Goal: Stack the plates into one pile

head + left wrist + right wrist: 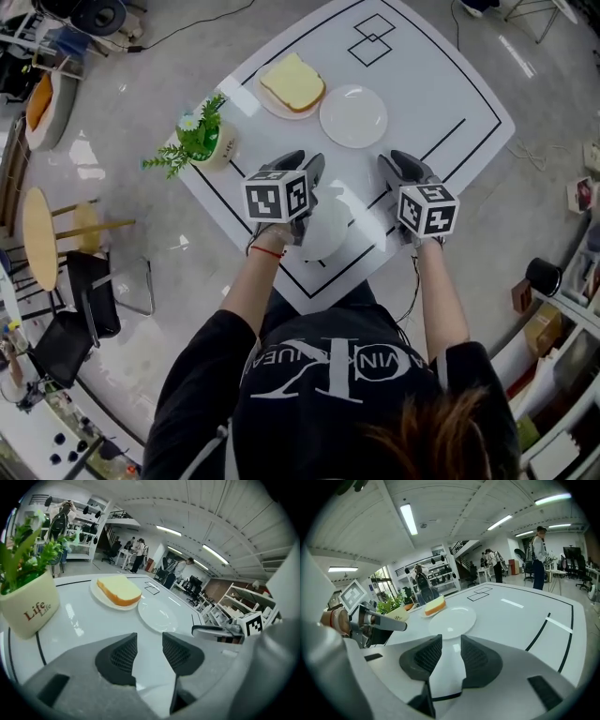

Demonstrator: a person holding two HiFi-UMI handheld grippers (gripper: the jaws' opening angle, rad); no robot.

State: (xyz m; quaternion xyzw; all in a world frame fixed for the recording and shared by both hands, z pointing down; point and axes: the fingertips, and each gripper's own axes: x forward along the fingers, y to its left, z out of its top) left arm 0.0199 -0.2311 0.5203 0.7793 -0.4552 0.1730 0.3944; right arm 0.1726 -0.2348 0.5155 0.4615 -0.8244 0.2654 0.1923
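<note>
The left gripper's [150, 645] fingers [123, 657] stand partly apart with only bare white table [441, 94] showing in the gap, so they hold nothing. The right gripper's [451, 647] fingers [477, 660] are set the same way, a narrow gap and nothing in it. Both grippers point toward 12 o'clock, away from the person, and hang over the near edge of the table. Between the two hands, at about 5 o'clock from the left fingertips, lies a white plate [326, 234], partly hidden under the left gripper. An empty plate [353, 115] sits at about 1 o'clock from the left gripper and 11 o'clock from the right. Just beside it at its 10 o'clock is a bread plate [99, 594] carrying a bread slice [292, 82]. A potted plant [202, 139] stands at the left gripper's 10 o'clock. As for progress, I judge the stacking not yet begun: every plate lies by itself on the table, none rests on another, and neither gripper has hold of one. The bread plate would probably have to go on top. The count is three plates, one bread slice, one potted plant and two grippers.
</note>
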